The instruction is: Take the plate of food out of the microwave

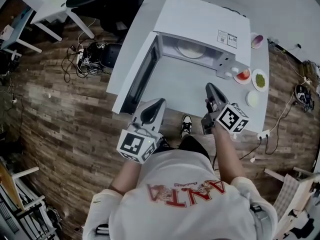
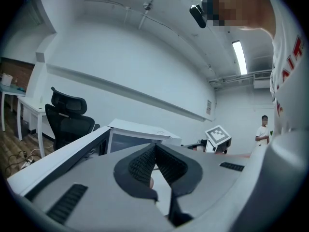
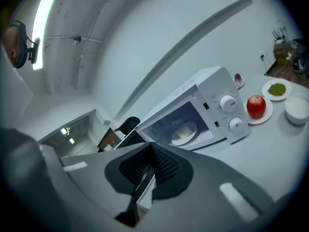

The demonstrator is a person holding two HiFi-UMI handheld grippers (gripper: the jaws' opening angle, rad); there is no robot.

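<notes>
The white microwave [image 1: 200, 21] stands on the white table [image 1: 185, 91] with its door [image 1: 142, 76] swung open to the left. Inside lies a white plate of pale food [image 1: 191, 49], also seen in the right gripper view [image 3: 184, 132] through the open front. My left gripper [image 1: 159, 104] hangs shut and empty at the table's near edge, beside the open door's end. My right gripper [image 1: 210, 89] is shut and empty over the table, in front of the control panel. In their own views, the left gripper [image 2: 154, 146] and the right gripper [image 3: 150, 145] both have their tips together.
Right of the microwave sit a red apple on a plate [image 1: 243, 75], a dish of green food [image 1: 259, 79], a white bowl [image 1: 253, 99] and a purple item [image 1: 256, 40]. A black office chair [image 1: 95, 1] and floor cables [image 1: 82, 59] lie left. A person [image 2: 263, 129] stands far off.
</notes>
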